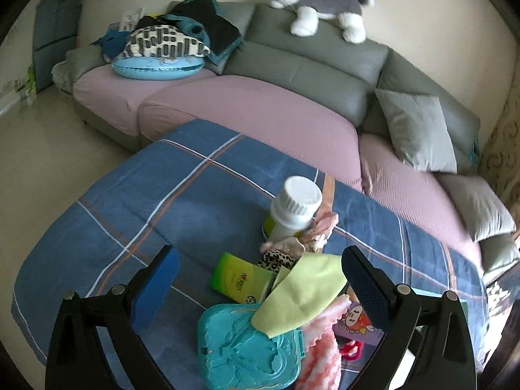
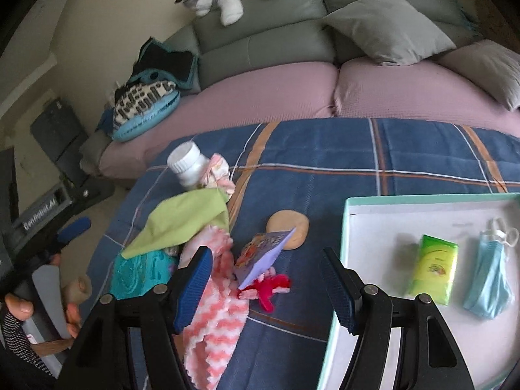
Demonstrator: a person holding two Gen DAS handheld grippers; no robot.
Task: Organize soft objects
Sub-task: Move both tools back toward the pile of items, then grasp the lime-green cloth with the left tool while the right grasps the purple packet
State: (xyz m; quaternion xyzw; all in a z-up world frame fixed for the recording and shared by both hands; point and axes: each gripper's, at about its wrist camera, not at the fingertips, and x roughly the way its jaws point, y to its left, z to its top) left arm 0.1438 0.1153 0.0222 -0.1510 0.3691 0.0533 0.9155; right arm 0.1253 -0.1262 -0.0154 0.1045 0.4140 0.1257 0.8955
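Observation:
A pile of small things lies on the blue plaid cloth (image 1: pixel 208 195): a green cloth (image 1: pixel 302 292) (image 2: pixel 185 221), a pink-and-white fluffy cloth (image 2: pixel 221 305) (image 1: pixel 321 351), a teal plastic case (image 1: pixel 250 344), a green tissue pack (image 1: pixel 240 276), a white bottle (image 1: pixel 295 208) (image 2: pixel 187 162), a purple card (image 2: pixel 263 253) and a red toy (image 2: pixel 269 287). My left gripper (image 1: pixel 260 279) is open above the pile. My right gripper (image 2: pixel 266 279) is open over the fluffy cloth and red toy. A white tray (image 2: pixel 367 227) at right holds a green tissue pack (image 2: pixel 434 268) and a blue face mask (image 2: pixel 490 279).
A sofa with pink seat covers (image 1: pixel 260 113) stands behind the cloth, with grey pillows (image 2: pixel 386 26), a plush husky (image 1: pixel 318 6) on its back and a heap of cushions (image 1: pixel 162 45) at its left end. A round tan pad (image 2: pixel 287 227) lies by the card.

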